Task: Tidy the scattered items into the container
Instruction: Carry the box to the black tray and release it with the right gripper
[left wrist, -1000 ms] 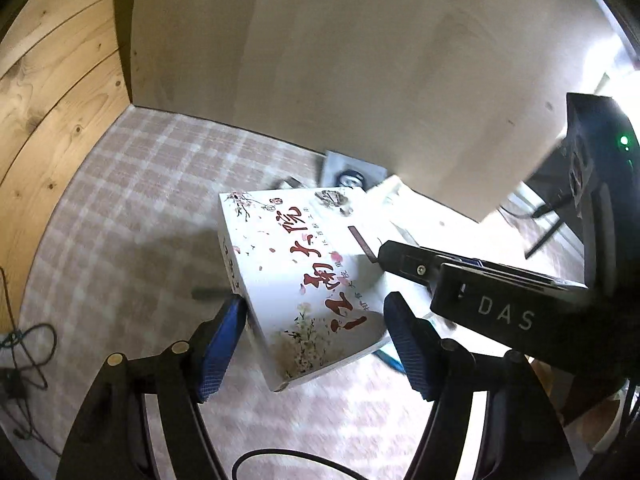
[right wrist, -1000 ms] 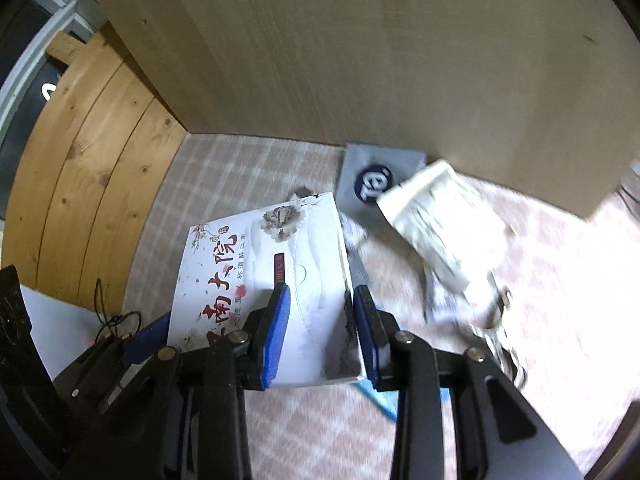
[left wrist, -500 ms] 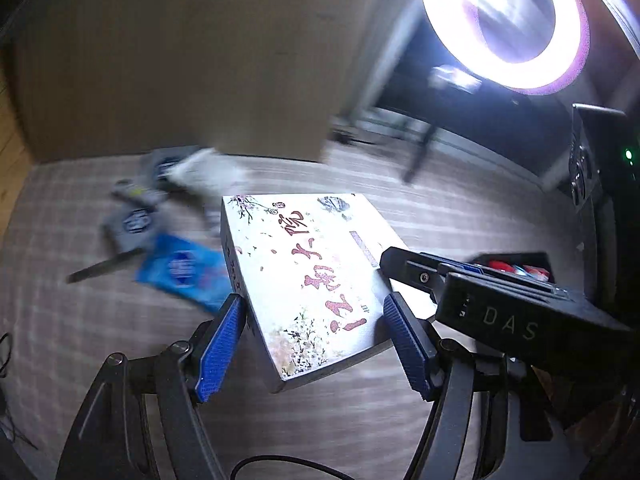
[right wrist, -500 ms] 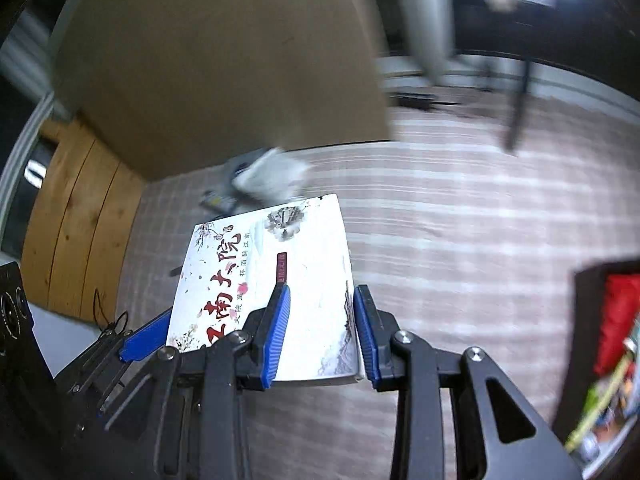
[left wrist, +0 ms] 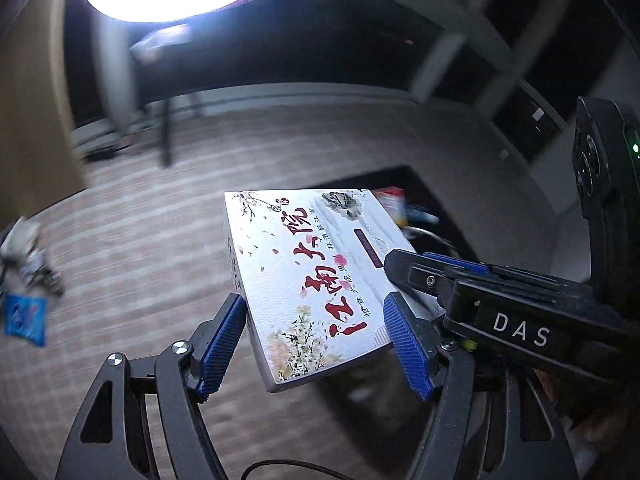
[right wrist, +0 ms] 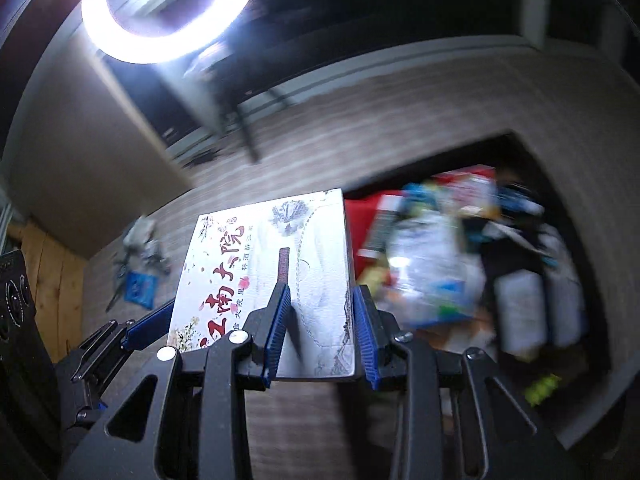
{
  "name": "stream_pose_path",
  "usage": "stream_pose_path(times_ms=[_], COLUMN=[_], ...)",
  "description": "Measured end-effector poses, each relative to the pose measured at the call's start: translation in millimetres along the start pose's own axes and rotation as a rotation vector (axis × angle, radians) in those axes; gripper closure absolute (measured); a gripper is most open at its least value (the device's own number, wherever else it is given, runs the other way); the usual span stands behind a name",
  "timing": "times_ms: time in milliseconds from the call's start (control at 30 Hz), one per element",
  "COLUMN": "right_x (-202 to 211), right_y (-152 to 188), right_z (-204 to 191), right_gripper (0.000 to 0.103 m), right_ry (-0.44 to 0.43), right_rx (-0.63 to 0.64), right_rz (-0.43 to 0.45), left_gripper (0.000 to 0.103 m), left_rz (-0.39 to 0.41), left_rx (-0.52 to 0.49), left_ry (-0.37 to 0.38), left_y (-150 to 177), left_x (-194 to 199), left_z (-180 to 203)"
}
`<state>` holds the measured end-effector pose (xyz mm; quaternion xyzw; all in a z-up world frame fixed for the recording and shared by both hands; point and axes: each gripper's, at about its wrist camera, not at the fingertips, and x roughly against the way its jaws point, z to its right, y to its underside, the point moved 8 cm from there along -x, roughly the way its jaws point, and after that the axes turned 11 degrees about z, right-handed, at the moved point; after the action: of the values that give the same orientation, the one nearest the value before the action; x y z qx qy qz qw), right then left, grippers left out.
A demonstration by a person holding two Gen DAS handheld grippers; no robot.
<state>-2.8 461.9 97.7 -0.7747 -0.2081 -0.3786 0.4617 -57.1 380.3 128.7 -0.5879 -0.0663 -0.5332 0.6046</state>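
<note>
A white box with red calligraphy (left wrist: 304,264) hangs above the carpet, carried by both grippers. My left gripper (left wrist: 316,344) is shut on its near end, blue pads on both sides. My right gripper (right wrist: 320,332) is shut on the box (right wrist: 240,264) at its right edge, one finger on the top face. That finger (left wrist: 404,268) also shows in the left wrist view. A dark container (right wrist: 516,140), crowded with packets and bottles, lies on the floor just right of the box; its rim (left wrist: 384,174) peeks out behind the box. A blue packet (right wrist: 140,288) and crumpled white item (right wrist: 140,232) lie scattered far left.
A bright ring light (right wrist: 168,12) on a tripod, leg (right wrist: 244,128) on the carpet, stands behind. A tall wood panel (left wrist: 28,120) rises at the left. The blue packet (left wrist: 24,320) lies on striped carpet by the left edge. Dark windows fill the back.
Both grippers have swung the box away from the wood panel and the scattered pile, which slid off to the left. The ring light and the filled container have come into view.
</note>
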Motion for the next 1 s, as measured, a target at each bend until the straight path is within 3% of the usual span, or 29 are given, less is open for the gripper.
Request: stream_pose_path(times_ms=[200,367,700,1000], right_x=[46,71,47,2], right_y=[1,0,3,3], right_z=[88,121,81,-19], right_gripper=[0.071,0.071,0.071,0.071], right_ry=[0.093,0.128,0.086,-0.029], right_rx=[-0.071,-0.079,-0.024,0.121], right_rz=[0.038,0.058,0.040,-0.007], left_gripper=[0.035,0.035,0.036,0.036], left_rz=[-0.044,-0.038,-0.006,0.017], left_rx=[-0.086,-0.127,-0.060,0.071], left_ry=[0.087,0.086,-0.038,-0.201], left_y=[3,3,-1,6], left_x=[-14,-9,-2,34], left_z=[67,76,15,-105])
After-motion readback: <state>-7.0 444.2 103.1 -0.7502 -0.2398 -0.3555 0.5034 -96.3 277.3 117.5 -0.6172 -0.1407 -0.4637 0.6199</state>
